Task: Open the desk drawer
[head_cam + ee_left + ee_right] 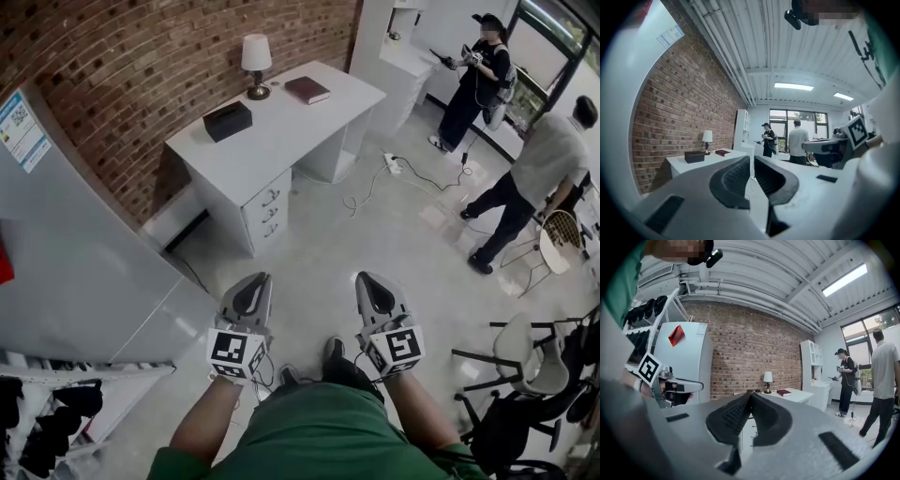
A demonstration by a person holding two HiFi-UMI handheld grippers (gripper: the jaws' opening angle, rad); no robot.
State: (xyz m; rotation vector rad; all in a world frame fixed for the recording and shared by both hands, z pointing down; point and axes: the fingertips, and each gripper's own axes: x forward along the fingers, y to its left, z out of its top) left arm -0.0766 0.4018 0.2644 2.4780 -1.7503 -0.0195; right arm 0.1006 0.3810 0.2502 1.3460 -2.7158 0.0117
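Right gripper (368, 279) is seen shut tip to tip, with nothing held. Left gripper (255, 279) is carried beside it, a thin slit left between its jaws and nothing in them. Both are held well short of the desk (323, 89). The drawers (269, 208) are stacked at the desk's near end, all pushed in. On the surface a black box (228, 121), a lamp (255, 64) and a red book (307, 90) are set. Beyond the desk, two people are standing.
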